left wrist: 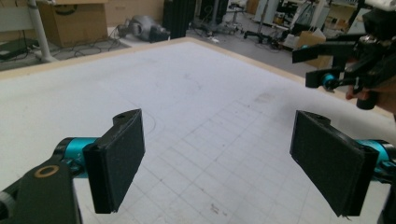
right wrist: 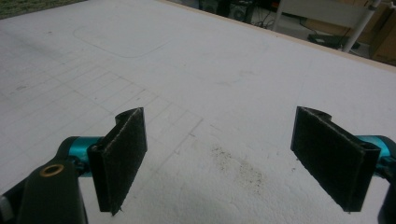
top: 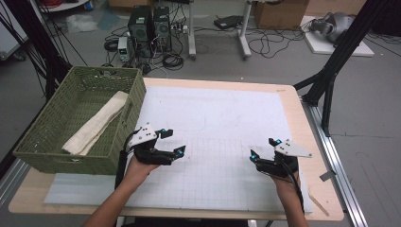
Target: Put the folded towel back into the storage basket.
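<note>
A person sits at a desk [top: 302, 123] covered by a white gridded mat [top: 222, 137], holding a set of tongs in each hand. The left tongs [top: 174, 142] hover low over the mat just beside a green woven basket [top: 47, 127] that stands at the desk's left edge; their jaws are spread wide with nothing between them, as the left gripper view [left wrist: 217, 163] makes plain. The right tongs [top: 262, 147] hover near the mat's right side, well apart from the left pair, and their jaws are likewise spread and empty in the right gripper view [right wrist: 217, 163]. Inside the basket lies a folded cream cloth [top: 97, 124], stretched along its length with one end resting near the far right wall. Nothing else lies on the mat between the two hands. Judging from this, the cloth is already settled in the basket and both tongs are at rest, so the work looks either finished or about to begin. If the cloth is to come out, the left tongs would need to swing over the basket's rim and lower onto the fabric.
</note>
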### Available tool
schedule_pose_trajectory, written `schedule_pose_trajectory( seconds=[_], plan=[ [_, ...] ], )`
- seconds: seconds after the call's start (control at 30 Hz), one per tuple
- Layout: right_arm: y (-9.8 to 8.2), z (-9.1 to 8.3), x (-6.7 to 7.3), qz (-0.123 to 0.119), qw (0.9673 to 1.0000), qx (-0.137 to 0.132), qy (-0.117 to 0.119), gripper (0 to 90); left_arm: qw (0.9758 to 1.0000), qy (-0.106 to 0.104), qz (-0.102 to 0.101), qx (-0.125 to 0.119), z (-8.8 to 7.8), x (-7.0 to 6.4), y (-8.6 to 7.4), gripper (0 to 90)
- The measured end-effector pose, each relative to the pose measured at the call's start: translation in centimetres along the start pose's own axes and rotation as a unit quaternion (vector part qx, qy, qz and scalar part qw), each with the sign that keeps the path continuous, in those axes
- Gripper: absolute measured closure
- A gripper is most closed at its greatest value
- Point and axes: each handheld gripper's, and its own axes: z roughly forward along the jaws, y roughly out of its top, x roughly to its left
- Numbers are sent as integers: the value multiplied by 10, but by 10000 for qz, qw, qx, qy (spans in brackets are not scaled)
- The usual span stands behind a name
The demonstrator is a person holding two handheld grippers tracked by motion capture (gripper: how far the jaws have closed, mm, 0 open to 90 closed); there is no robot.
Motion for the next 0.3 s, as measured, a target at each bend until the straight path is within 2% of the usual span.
schedule_pose_trajectory(
  seconds=[0.07, 0.17, 0.3],
  plan=[
    [-2, 0, -1, 64, 10000, 20, -21, 171, 10000, -1, 41, 59, 1, 0, -1, 183],
    [-4, 0, -2, 88, 9999, 36, -52, 171, 10000, 10, 19, -11, 0, 1, -1, 183],
    [-6, -2, -3, 141, 9999, 15, -62, 171, 10000, 47, -7, 16, 1, 4, -1, 183]
  ],
)
